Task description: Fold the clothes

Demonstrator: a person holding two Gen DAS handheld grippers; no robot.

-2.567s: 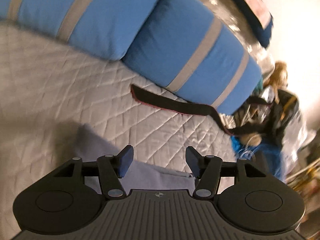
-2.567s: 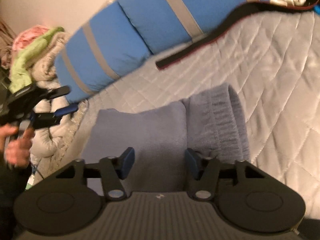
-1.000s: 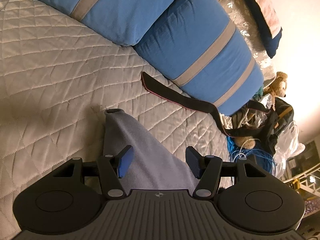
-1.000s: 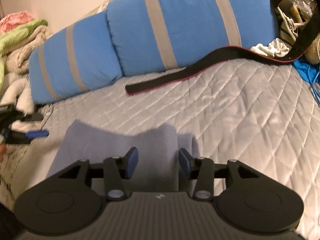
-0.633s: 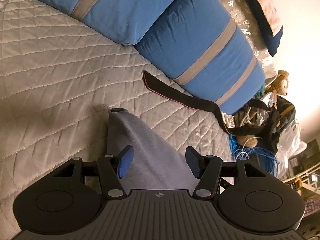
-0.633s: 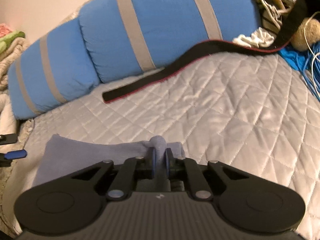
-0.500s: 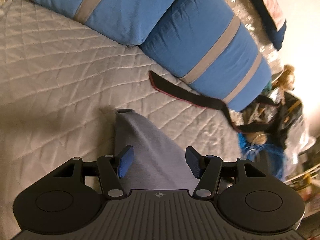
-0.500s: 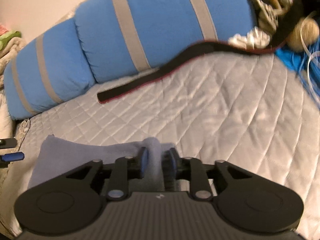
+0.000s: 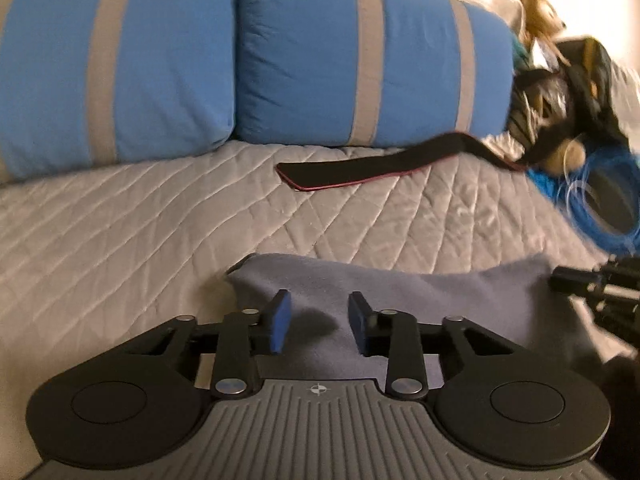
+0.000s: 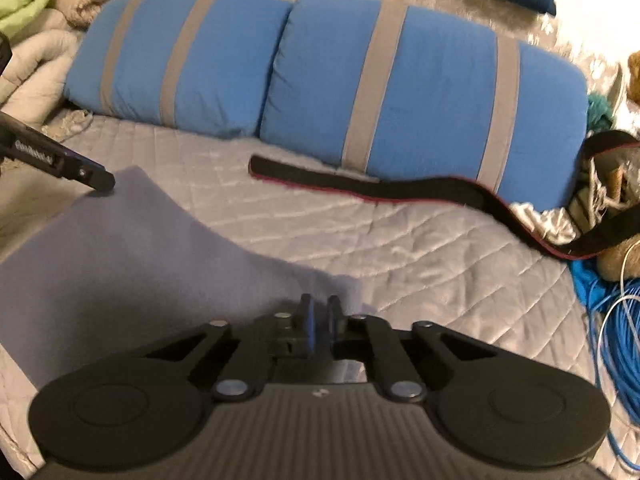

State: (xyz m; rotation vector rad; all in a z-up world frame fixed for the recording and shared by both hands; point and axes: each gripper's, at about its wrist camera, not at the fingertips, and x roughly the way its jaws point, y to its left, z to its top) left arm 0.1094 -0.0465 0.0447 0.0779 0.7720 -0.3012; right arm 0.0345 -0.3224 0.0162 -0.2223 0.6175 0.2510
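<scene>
A grey-lavender folded garment (image 9: 400,292) lies on the quilted grey bed cover (image 9: 120,232). My left gripper (image 9: 319,322) is open just above the garment's left end, its blue pads apart over the cloth. In the right wrist view the same garment (image 10: 132,256) spreads to the left. My right gripper (image 10: 319,322) has its pads pressed together at the garment's right edge; whether cloth sits between them is hidden. The right gripper also shows at the far right of the left wrist view (image 9: 580,280), at the garment's raised corner. The left gripper's finger (image 10: 80,172) shows at the garment's far corner.
Two blue pillows with grey stripes (image 9: 360,60) lie along the back of the bed. A black strap with a red edge (image 9: 384,166) lies in front of them. Blue cable coils (image 9: 604,208), a bag and a plush toy (image 9: 540,20) crowd the right side. Piled clothes (image 10: 36,8) sit at the far left.
My right gripper has closed from open to pads together at the garment's right end. My left gripper swung round to face the pillows and stays open over the garment.
</scene>
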